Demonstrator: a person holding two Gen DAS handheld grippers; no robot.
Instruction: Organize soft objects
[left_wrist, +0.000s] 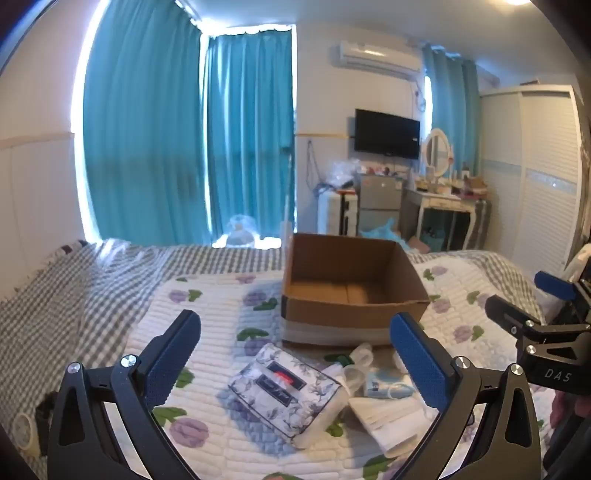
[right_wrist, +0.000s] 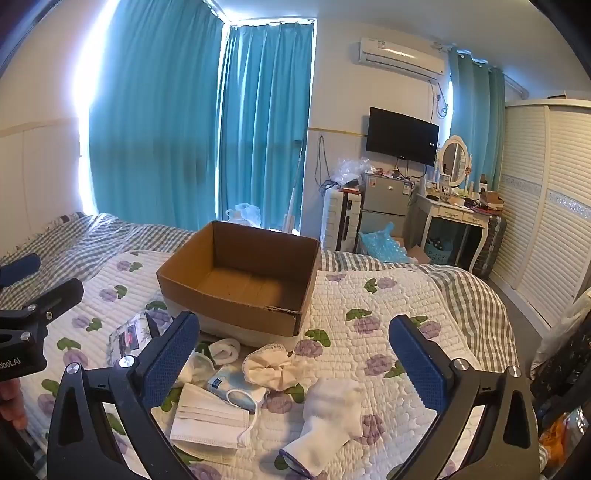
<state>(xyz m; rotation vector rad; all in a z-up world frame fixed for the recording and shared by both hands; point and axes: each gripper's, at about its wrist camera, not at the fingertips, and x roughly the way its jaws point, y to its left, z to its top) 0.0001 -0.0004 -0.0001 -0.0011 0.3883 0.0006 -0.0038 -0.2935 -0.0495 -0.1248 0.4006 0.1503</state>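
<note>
The soft objects, a white sock (right_wrist: 328, 417), face mask (right_wrist: 207, 417) and tissue pack (left_wrist: 284, 387), lie scattered on the quilt (right_wrist: 388, 306) just before the empty cardboard box (right_wrist: 240, 273). Both the left gripper (left_wrist: 295, 362) and right gripper (right_wrist: 295, 363) hover released, holding nothing. A shallow pinch could snag the quilt with the sock, or let the thin mask slip free short of the box

Under my tongs the bed (right_wrist: 388, 314) wears a white quilt with purple flowers over a grey checked sheet. On it sit an open cardboard box (right_wrist: 240, 280), a floral tissue pack (left_wrist: 286, 391), a folded white face mask (right_wrist: 207, 417), a cream lace scrunchie (right_wrist: 269, 365), a white sock (right_wrist: 328, 417) and a rolled white sock (right_wrist: 227, 349).
</note>
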